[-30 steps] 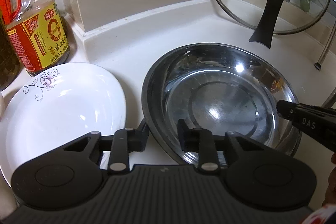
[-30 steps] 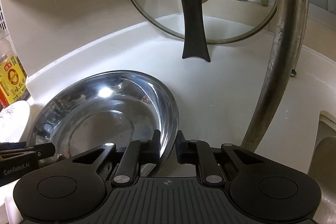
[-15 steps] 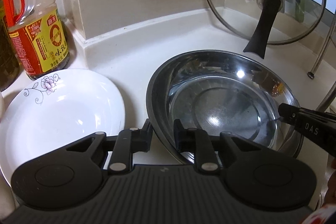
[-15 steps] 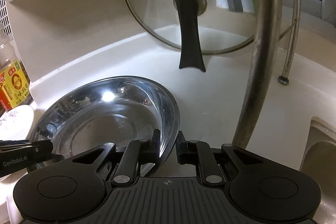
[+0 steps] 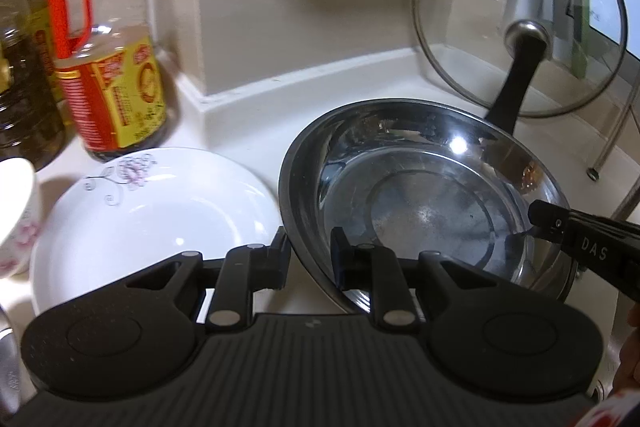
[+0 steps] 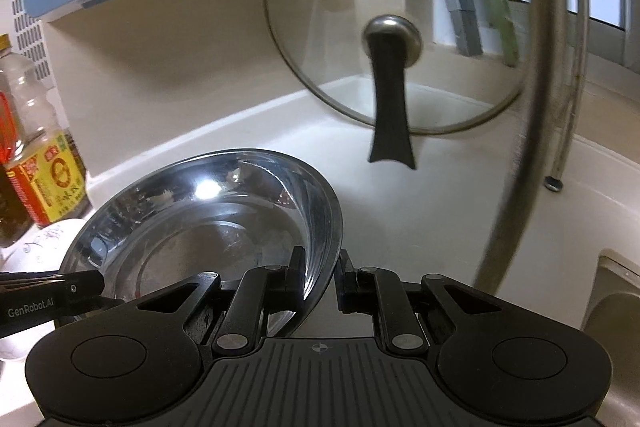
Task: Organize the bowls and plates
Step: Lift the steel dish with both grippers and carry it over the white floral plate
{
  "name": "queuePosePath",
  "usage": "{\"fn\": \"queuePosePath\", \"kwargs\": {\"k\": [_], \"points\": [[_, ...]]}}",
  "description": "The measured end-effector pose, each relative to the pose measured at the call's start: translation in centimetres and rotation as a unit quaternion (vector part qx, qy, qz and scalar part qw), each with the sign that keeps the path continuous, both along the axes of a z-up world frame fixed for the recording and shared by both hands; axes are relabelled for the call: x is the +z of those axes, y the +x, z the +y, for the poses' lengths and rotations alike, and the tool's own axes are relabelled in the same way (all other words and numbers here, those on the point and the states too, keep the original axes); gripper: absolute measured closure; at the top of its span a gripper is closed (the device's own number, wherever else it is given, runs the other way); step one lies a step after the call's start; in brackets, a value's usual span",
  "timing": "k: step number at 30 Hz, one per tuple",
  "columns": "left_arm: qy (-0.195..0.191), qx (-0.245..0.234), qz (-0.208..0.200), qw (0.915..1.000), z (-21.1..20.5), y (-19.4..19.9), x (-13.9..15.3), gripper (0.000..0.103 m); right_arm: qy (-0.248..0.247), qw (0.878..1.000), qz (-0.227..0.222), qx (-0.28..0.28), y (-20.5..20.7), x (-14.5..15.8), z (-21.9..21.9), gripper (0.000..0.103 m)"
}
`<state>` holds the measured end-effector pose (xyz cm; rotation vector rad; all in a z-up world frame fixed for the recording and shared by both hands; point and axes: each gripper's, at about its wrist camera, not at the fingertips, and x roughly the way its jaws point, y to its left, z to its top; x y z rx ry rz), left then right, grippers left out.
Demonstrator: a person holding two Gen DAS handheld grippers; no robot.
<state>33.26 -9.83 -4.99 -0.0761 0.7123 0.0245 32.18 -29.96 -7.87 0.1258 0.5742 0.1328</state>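
Left gripper (image 5: 310, 259) and right gripper (image 6: 320, 277) both pinch the steel bowl's (image 5: 420, 195) rim.

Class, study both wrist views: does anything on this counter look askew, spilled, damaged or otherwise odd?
The steel bowl sits tilted, not flat: the left gripper and right gripper each pinch its rim on opposite sides. The glass lid stands propped on edge. Nothing looks spilled or broken; the white plate lies flat.

— Anything readable here?
— "DAS" on the right gripper (image 5: 592, 251) at three o'clock; "GenRobot.AI" on the left gripper (image 6: 32, 301) at nine. The bottle label (image 6: 52, 183) is too blurred.
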Motion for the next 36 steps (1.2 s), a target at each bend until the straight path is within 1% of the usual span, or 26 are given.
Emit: {"fn": "queuePosePath", "kwargs": {"k": [11, 22, 33, 36], "points": [[0.005, 0.054, -0.007, 0.9985, 4.3, -2.1, 0.8, 0.084, 0.007, 0.999, -0.007, 0.053, 0.1, 0.7, 4.4, 0.088], [0.009, 0.113, -0.005, 0.9935, 8.7, -4.4, 1.0, 0.084, 0.007, 0.994, -0.002, 0.113, 0.3, 0.4, 9.3, 0.088], [0.012, 0.154, 0.005, 0.9879, 11.4, -5.8, 0.4, 0.084, -0.003, 0.987, 0.012, 0.157, 1.1, -0.7, 13.0, 0.088], [0.015, 0.160, 0.006, 0.9869, 11.8, -5.8, 0.3, 0.084, -0.008, 0.986, 0.009, 0.165, 1.1, -0.9, 13.7, 0.088]]}}
